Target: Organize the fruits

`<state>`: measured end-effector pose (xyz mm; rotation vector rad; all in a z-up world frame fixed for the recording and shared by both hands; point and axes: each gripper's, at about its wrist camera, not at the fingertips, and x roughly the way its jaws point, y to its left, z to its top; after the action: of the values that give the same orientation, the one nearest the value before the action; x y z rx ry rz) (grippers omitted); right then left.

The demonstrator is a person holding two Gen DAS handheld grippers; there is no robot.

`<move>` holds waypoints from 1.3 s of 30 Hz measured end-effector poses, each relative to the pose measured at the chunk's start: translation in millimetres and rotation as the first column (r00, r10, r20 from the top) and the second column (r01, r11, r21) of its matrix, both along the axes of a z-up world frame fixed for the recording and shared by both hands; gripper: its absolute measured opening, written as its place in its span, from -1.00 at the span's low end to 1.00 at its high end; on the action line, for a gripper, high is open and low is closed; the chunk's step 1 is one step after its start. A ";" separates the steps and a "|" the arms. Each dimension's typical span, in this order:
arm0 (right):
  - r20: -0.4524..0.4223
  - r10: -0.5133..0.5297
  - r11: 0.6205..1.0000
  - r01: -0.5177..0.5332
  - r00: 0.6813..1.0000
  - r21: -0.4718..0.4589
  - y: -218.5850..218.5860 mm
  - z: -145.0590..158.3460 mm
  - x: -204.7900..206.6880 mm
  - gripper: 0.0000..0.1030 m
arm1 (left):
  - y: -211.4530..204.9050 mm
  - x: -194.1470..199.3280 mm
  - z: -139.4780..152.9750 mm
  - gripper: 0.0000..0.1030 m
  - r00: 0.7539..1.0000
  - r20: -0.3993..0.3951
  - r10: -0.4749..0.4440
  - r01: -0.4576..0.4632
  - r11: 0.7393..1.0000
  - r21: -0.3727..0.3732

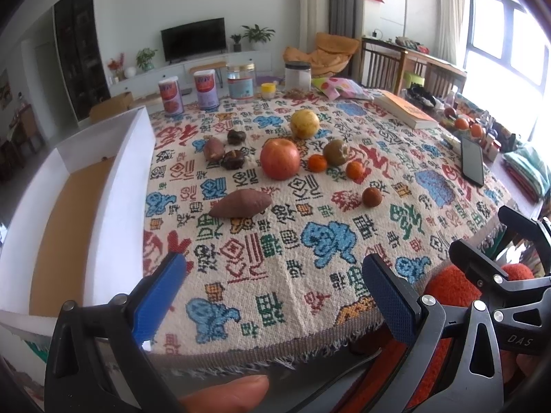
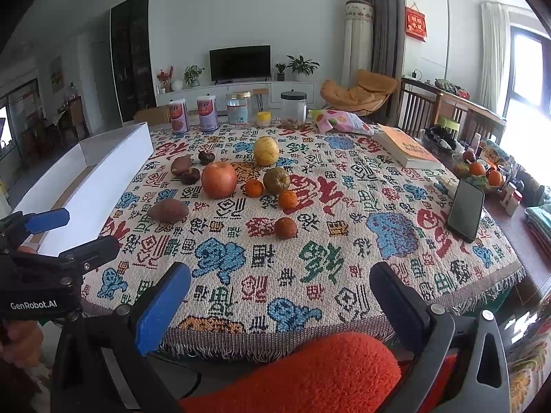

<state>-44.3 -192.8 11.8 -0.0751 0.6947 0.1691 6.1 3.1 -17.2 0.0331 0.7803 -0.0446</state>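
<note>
Fruits lie mid-table on a patterned cloth: a red apple [image 1: 279, 159] [image 2: 219, 179], a yellow pear [image 1: 304, 123] [image 2: 266, 151], a green-brown fruit [image 1: 335, 151] [image 2: 276, 180], two small oranges [image 1: 316, 163] [image 1: 354, 169], a small brown round fruit [image 1: 372, 197] [image 2: 286, 228], two sweet potatoes [image 1: 240, 203] [image 1: 213, 148] and two dark fruits [image 1: 236, 136] [image 1: 232, 159]. A white box [image 1: 113, 186] [image 2: 96, 186] stands at the left. My left gripper [image 1: 272, 296] is open and empty at the table's near edge. My right gripper [image 2: 279, 303] is open and empty, also at the near edge.
Jars and cans [image 1: 241, 81] stand along the far edge with a snack bag [image 1: 339, 87]. A book [image 1: 406, 108] and a phone [image 1: 471, 160] lie at the right. A bowl with oranges [image 2: 482, 173] sits on the far right. An orange sleeve [image 2: 310, 375] is below.
</note>
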 end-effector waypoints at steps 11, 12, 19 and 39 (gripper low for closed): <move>0.004 0.002 1.000 -0.002 1.000 -0.001 -0.2 0.5 -0.5 1.00 | 1.5 0.0 0.2 0.99 1.000 0.000 0.000 0.000 1.000 -0.001; 0.002 0.003 1.000 -0.003 1.000 0.000 0.0 0.1 -0.2 1.00 | 1.6 0.0 0.2 0.99 1.000 0.000 0.001 -0.001 1.000 -0.001; 0.010 0.001 1.000 -0.001 1.000 -0.001 -0.2 -0.3 -0.1 1.00 | 1.9 0.2 0.4 0.99 1.000 0.001 0.002 -0.002 1.000 -0.001; 0.019 -0.002 1.000 0.003 1.000 -0.016 -0.2 -2.2 -0.2 1.00 | 1.3 -0.5 2.0 0.99 1.000 0.005 0.005 -0.005 1.000 0.002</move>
<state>-44.4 -193.0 9.6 -0.0908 0.6776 0.1604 5.5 4.4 -15.3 0.0333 0.7752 -0.0387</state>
